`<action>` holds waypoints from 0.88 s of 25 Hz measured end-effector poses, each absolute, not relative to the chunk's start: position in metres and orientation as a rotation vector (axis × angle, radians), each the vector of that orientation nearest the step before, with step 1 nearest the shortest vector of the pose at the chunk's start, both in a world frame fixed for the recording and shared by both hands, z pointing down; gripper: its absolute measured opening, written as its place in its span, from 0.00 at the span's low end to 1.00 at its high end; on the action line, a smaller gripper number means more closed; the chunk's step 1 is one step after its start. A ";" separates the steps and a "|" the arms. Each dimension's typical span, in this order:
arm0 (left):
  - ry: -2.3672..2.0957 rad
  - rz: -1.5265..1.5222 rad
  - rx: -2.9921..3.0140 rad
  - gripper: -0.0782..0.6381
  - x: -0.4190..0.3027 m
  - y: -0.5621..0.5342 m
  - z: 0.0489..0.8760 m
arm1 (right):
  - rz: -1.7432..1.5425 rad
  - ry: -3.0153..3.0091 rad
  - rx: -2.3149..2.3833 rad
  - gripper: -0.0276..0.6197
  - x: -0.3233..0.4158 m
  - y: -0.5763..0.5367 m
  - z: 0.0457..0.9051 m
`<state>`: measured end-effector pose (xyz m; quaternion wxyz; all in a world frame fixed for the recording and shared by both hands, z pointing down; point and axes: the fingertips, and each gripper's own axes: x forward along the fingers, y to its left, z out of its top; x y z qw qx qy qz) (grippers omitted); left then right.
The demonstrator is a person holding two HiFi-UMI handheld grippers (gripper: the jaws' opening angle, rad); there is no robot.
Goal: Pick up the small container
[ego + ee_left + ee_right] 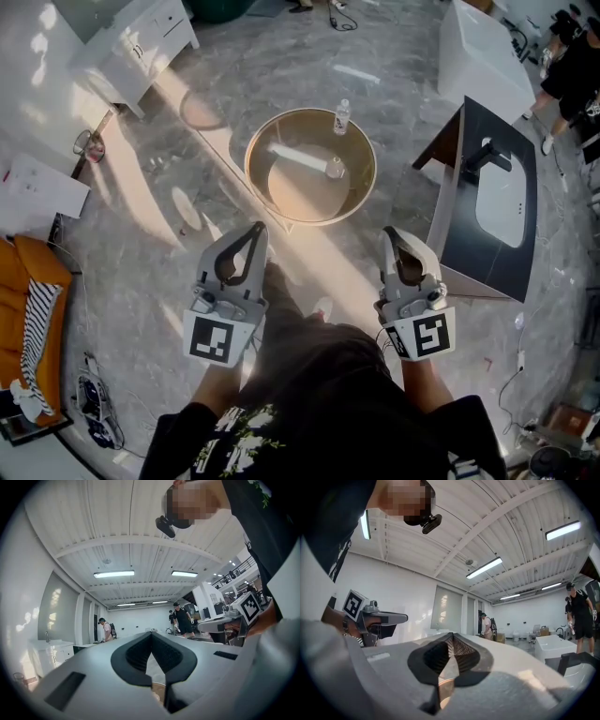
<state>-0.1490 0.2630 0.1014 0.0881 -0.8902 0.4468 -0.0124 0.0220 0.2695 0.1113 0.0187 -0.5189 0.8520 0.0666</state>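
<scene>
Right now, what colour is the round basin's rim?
Brownish gold on the round basin; head view shows it best.

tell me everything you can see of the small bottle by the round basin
The small bottle looks like clear plastic with a white cap. It stands upright at the far rim of the round tan basin. Whether it rests on the rim or on the floor just behind is unclear. Nothing else touches it.
</scene>
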 end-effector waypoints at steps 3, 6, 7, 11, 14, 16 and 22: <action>1.285 -0.066 -2.666 0.12 -0.145 0.247 0.103 | 0.220 2.603 -1.667 0.04 0.026 0.258 0.110; 1.230 -0.044 -2.681 0.12 -0.139 0.231 0.096 | 0.179 2.577 -1.728 0.04 0.032 0.245 0.114; 1.218 -0.045 -2.685 0.12 -0.142 0.226 0.094 | 0.176 2.572 -1.739 0.04 0.030 0.240 0.114; 1.185 -0.051 -2.710 0.12 -0.155 0.196 0.092 | 0.187 2.537 -1.778 0.04 0.018 0.215 0.107; 1.149 -0.049 -2.724 0.12 -0.155 0.165 0.089 | 0.199 2.522 -1.809 0.04 0.012 0.191 0.105; 1.111 -0.042 -2.723 0.12 -0.154 0.140 0.084 | 0.202 2.512 -1.827 0.04 0.009 0.170 0.105; 1.026 -0.045 -2.753 0.12 -0.158 0.068 0.087 | 0.187 2.451 -1.906 0.04 0.003 0.106 0.111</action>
